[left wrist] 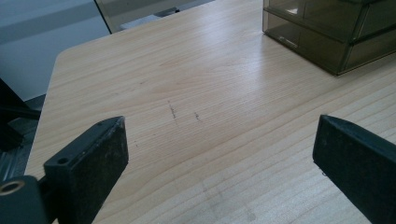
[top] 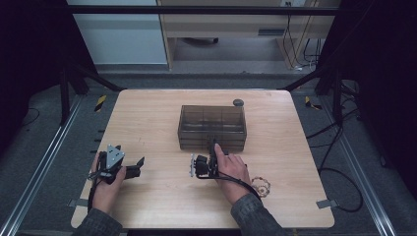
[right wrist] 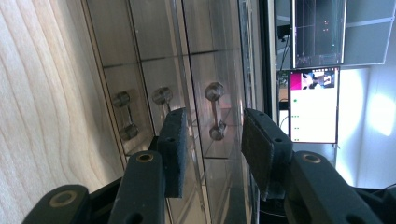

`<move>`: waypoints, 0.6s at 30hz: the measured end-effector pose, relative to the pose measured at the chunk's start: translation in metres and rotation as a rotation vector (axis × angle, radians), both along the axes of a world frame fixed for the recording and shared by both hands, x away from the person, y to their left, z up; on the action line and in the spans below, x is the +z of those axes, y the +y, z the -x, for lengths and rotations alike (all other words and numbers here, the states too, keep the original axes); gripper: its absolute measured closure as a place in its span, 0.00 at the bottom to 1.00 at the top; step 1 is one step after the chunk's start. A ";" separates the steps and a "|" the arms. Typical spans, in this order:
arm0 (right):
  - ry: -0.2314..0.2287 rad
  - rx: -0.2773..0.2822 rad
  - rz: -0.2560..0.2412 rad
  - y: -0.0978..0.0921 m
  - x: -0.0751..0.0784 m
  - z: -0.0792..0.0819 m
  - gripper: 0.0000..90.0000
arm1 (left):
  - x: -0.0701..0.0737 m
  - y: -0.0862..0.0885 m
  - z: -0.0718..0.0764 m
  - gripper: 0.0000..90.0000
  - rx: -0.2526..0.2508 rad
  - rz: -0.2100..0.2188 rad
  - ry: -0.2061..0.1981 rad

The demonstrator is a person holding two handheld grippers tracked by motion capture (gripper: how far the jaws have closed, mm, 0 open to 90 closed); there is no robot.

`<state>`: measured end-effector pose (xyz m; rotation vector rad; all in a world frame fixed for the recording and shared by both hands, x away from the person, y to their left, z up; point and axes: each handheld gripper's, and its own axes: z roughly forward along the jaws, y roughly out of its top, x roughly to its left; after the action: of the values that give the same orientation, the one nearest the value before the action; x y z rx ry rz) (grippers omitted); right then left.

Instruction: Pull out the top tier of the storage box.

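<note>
A smoky translucent drawer box (top: 212, 127) stands mid-table. My right gripper (top: 212, 144), turned on its side, is up against the box's front. In the right gripper view the right gripper (right wrist: 212, 133) is open, its jaws either side of a small bar handle (right wrist: 215, 111) on one drawer, not touching it. Two more handles (right wrist: 125, 116) (right wrist: 162, 99) sit on the neighbouring drawers. My left gripper (top: 139, 167) rests over the table's left front, wide open and holding nothing. In the left gripper view the left gripper (left wrist: 219, 140) frames bare wood, with the drawer box (left wrist: 327, 37) at the top right.
A small dark round object (top: 238, 102) lies behind the box near the table's far edge. A beaded ring (top: 260, 186) lies by my right wrist. A lit monitor (right wrist: 314, 105) stands beyond the box. Bare wooden table (top: 147, 123) stretches left of the box.
</note>
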<state>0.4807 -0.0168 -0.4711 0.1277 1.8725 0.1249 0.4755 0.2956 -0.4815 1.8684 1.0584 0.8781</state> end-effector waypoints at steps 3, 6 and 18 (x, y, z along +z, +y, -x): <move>-0.004 0.008 0.000 0.001 0.000 -0.001 0.70 | 0.000 -0.001 0.000 0.03 -0.004 -0.002 0.002; -0.009 0.007 -0.002 0.002 -0.002 -0.003 0.71 | 0.001 -0.001 0.001 0.04 -0.007 -0.002 -0.001; -0.026 0.006 -0.012 0.003 -0.005 -0.008 0.77 | 0.000 -0.002 0.001 0.04 -0.009 -0.006 0.006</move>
<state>0.4883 -0.0139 -0.4765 0.1285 1.8465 0.1413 0.4750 0.2938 -0.4819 1.8807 1.0518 0.8721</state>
